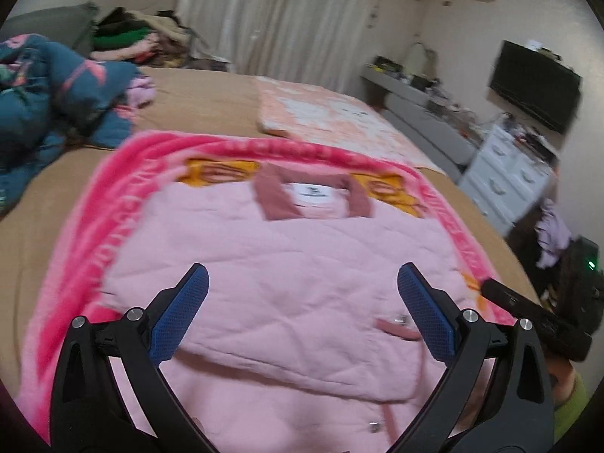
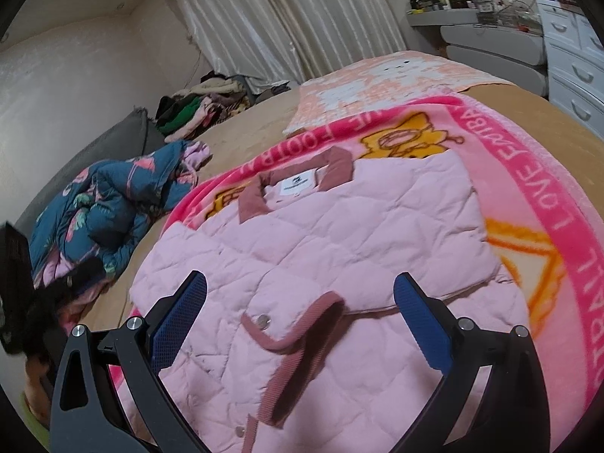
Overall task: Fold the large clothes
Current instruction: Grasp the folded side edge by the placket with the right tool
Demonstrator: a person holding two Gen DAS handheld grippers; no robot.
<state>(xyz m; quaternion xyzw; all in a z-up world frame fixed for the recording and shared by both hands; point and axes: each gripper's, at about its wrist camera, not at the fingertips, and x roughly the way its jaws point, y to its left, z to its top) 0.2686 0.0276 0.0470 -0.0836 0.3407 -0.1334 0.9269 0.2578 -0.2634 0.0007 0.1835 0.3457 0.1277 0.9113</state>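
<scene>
- The left gripper (image 1: 302, 287) is held above the jacket (image 1: 287, 264); its jaws are spread wide and nothing is pinched between them.
- The right gripper (image 2: 300, 294) is likewise held above the jacket (image 2: 339, 234); its jaws are spread wide and the blue pads (image 2: 177, 321) are clear of the fabric.
- The right gripper's body (image 1: 540, 324) is seen at the right edge of the left wrist view, just beside the jacket.
- The jacket, pink and quilted, is laid flat on a pink blanket (image 2: 558, 204), which is spread over the bed (image 2: 245, 128).
- The collar (image 2: 298, 173), in darker pink ribbed trim, is placed at the far end; a white label (image 2: 298, 185) is seen inside it.
- A sleeve is folded across the body of the jacket; its dark pink cuff (image 2: 298, 324), with a snap (image 2: 263, 318) beside it, is seen between the right gripper's fingers.
- The left wrist view is blurred, so fine detail of the fabric cannot be told there.
- A blue patterned garment (image 2: 109, 219) is bundled to the left of the blanket, apart from the jacket.
- A peach mat (image 1: 332, 117) is laid beyond the blanket.
- A pile of clothes (image 2: 200, 105) is kept at the far side of the bed, near the curtain (image 2: 287, 15).
- White drawers (image 1: 506, 177) are placed to the right of the bed.
</scene>
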